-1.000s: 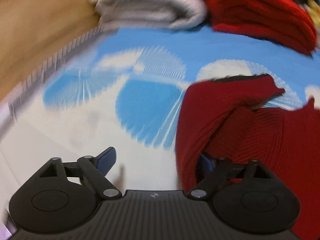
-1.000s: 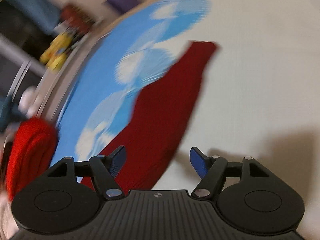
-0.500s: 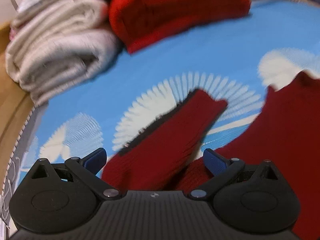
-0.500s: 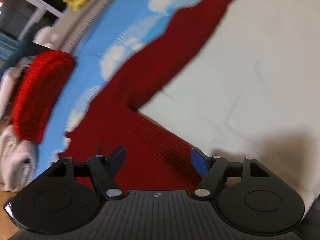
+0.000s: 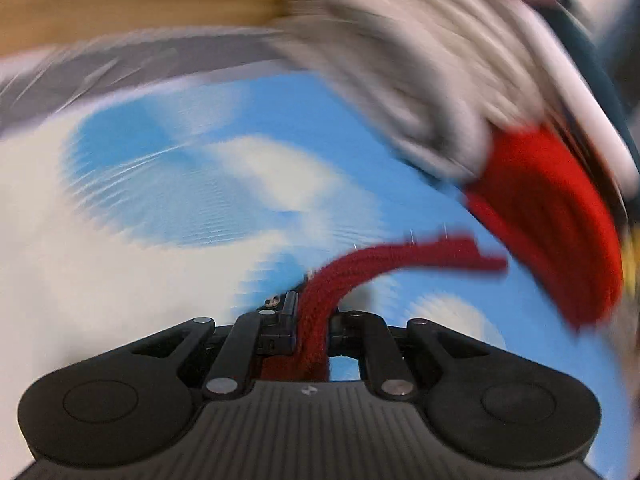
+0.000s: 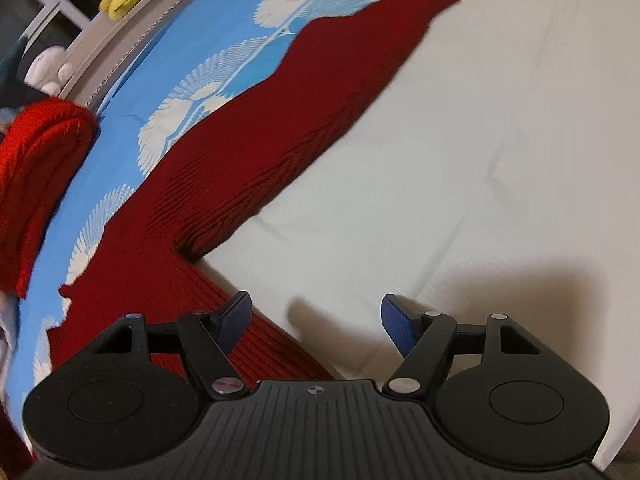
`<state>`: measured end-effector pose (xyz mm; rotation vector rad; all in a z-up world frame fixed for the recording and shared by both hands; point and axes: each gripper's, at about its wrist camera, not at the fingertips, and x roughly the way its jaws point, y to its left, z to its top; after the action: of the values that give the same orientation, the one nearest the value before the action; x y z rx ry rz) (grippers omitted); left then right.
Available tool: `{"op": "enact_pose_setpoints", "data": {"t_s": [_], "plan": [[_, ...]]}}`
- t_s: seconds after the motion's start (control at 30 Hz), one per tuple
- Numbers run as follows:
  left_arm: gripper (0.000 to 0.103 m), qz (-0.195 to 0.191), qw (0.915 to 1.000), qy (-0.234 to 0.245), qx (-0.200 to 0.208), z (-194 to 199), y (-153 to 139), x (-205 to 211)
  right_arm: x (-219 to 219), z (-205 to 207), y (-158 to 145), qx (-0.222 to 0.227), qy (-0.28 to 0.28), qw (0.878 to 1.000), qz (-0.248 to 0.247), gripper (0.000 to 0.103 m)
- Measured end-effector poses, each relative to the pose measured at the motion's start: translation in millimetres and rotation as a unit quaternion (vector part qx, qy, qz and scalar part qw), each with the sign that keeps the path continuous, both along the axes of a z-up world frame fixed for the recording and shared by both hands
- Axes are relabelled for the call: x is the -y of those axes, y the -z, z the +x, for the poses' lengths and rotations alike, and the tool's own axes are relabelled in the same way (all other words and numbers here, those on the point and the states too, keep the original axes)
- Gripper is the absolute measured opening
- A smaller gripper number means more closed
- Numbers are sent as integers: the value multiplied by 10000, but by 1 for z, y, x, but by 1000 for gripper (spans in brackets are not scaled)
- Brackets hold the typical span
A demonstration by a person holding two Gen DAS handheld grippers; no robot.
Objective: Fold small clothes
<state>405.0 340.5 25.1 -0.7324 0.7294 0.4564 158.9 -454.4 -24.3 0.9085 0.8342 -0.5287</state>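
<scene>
One sleeve caught, the other waiting

Two grippers share the work on a dark red sweater point(image 6: 256, 128) spread over a bed point(image 6: 500, 128) with a blue-and-white patterned cover. The left gripper point(image 5: 310, 320) has just been closing, and its jaws are now clamped on a strip of the dark red knit, probably a sleeve or its cuff. The cloth runs up out of the jaws and trails ahead and to the right, its free end point(image 5: 460, 254) lifted off the cover. Pinching near the end like this lets the sleeve be carried across the body of the sweater in a single sweep; that view is smeared with motion blur, so finer detail is lost.

The right gripper point(image 6: 316, 322) stands open and holds nothing. It hovers low over the bed, with the sweater's body under and behind its left finger point(image 6: 234, 320), and the other sleeve stretching away ahead and to the left. Kept there, it is well placed to pin the body down or to take that second sleeve.

Beyond both grippers, near the edge of the bed, lie a bright red folded garment point(image 6: 36, 168) and a pale folded pile point(image 5: 420, 92), likely finished pieces kept out of the way.
</scene>
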Motion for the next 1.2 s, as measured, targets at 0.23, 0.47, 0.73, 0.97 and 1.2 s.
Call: {"op": "enact_pose_setpoints", "data": {"t_s": [0.23,0.47,0.73,0.97,1.2], "plan": [[12,-1245,9881,-881,-223,-74,67,-80,-3,3,2,20,16,10000,-10,73],[12,-934,9919,-860,17,-81,33,-62,-6,6,5,-81,118,9999,-61,73],[12,431,9876,921,1193,-31,-102,120,-17,12,-8,169,-236,9996,-61,73],[83,1024,9206,3587,1157,-13,-70,389,-13,7,-18,367,-511,9980,-53,73],[99,1605,8682,4696,-65,-41,21,458,3,-3,-20,490,-494,9976,60,73]]}}
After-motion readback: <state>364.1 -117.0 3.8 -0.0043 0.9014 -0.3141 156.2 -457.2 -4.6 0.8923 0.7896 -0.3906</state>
